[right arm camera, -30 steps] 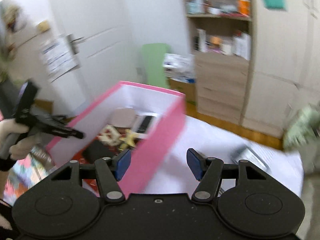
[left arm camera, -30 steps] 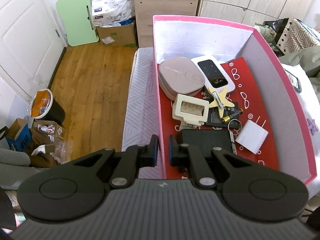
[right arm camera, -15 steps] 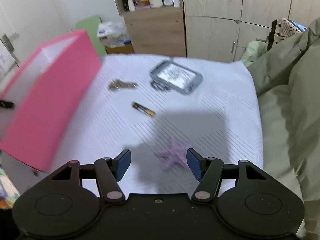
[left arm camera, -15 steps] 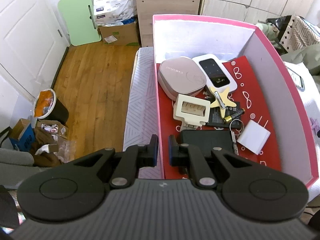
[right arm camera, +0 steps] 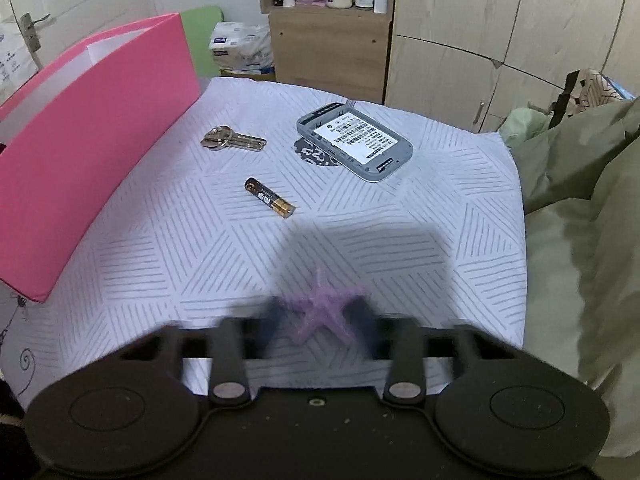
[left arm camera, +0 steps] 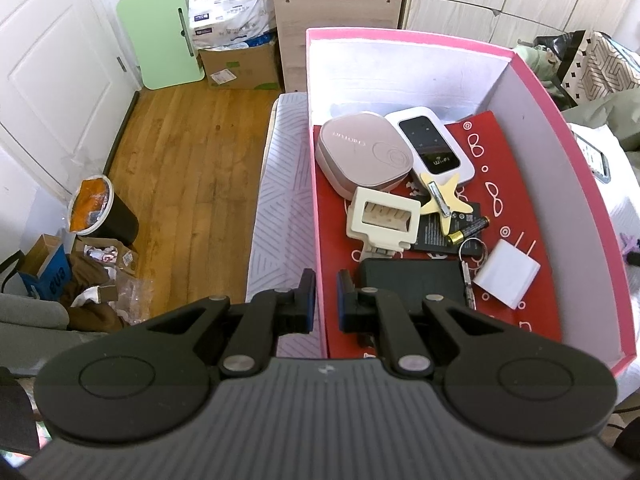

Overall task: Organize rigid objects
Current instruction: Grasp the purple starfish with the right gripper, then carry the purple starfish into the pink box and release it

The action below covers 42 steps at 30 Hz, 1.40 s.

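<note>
Judging by the pink box (left arm camera: 536, 92), already crowded with gadgets and pinched at its wall by the left gripper (left arm camera: 323, 296), sorting is well along. Left on the bed (right arm camera: 400, 248) are a grey device (right arm camera: 356, 142), keys (right arm camera: 230, 140), battery (right arm camera: 270, 197) and purple star (right arm camera: 322, 312). Half a second ago the right gripper (right arm camera: 320, 320) was higher; now its jaws, spread, flank the star.

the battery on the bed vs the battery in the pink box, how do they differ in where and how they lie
The battery on the bed lies alone on bare striped sheet, touching nothing. The battery in the box sits among clutter, resting on a black flat pack beside a key ring. Both are black and gold and lie flat.
</note>
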### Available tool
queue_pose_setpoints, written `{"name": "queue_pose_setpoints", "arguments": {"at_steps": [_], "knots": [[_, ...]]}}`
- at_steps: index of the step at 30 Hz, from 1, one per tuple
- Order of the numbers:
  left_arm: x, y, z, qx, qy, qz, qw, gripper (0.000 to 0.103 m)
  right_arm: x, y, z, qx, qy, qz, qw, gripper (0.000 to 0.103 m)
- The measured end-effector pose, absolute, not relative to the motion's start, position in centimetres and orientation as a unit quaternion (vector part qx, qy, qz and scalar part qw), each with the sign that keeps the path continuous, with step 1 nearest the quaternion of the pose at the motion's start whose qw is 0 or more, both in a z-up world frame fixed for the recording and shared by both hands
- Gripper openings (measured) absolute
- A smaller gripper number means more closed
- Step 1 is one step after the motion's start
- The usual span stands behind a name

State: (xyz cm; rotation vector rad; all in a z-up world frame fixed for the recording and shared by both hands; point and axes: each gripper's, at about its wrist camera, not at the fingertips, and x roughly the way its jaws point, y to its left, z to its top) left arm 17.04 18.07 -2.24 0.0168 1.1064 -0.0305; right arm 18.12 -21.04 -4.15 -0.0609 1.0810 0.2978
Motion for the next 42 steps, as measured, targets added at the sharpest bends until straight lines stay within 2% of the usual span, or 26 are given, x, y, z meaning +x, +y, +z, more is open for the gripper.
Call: {"name": "queue_pose_setpoints", "arguments": {"at_steps": [6,12,18,23,32,42], "knots": [[17.1,18.1,-2.2,0.006,0.527,-0.014,0.85,0.009,18.8,-21.4,-3.7,-0.016,0.507,0.146,0.85,0.029],[17.1,18.1,-2.2,0.005,0.527,-0.014,0.85,0.009,19.1,-20.9,-4.0,-0.005,0.506,0.153,0.849,0.03],[17.1,18.1,-2.2,0.003,0.527,-0.013,0.85,0.009,18.7,-20.0,-4.7,-0.039,0.513,0.167,0.841,0.038],[17.0,18.1,-2.2,0.003,0.527,-0.013,0.849,0.009,18.5,-19.9,-4.6,-0.056,0.505,0.177,0.843,0.035],[16.7,18.6,-2.1,-0.008,0.524,-0.013,0.852,0.009,18.9,-20.3,-3.7,-0.014,0.501,0.173,0.848,0.035],[16.4,18.8,-1.9,-0.018,0.519,-0.017,0.854,0.009,18.8,-17.6,2.4,0.015,0.428,0.26,0.865,0.035]]}}
